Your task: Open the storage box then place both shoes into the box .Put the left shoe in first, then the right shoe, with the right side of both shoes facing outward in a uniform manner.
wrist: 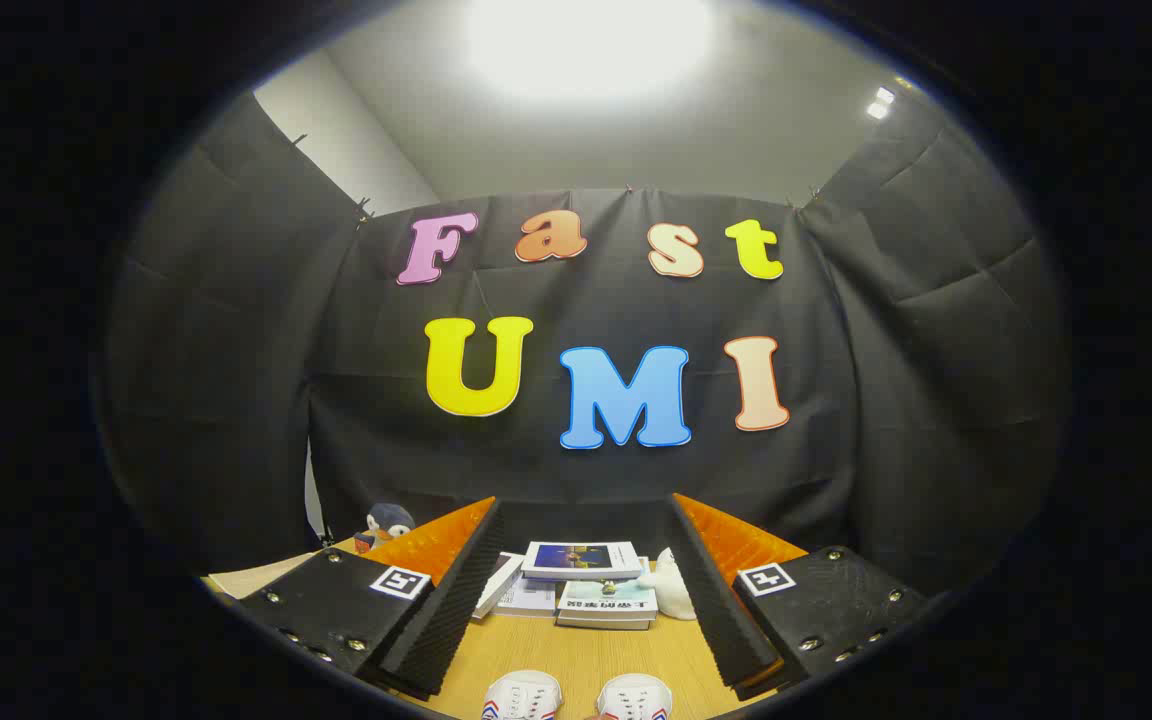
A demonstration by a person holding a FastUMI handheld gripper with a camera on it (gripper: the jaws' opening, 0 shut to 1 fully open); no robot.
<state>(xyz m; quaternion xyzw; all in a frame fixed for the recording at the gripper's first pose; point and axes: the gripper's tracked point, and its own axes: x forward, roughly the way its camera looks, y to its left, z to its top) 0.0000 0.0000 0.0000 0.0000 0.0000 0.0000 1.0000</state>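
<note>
Two white shoes with red and blue stripes stand side by side on the wooden table, toes toward the books: one shoe on the left, the other shoe on the right. Both lie low between my fingers, close under the camera. My gripper is open, its two fingers spread wide over the table with nothing between the pads. It hovers above the shoes without touching them.
A stack of books lies on the table just beyond the shoes, between my fingers. A small white object rests to the right of the books. A plush penguin sits at the back left.
</note>
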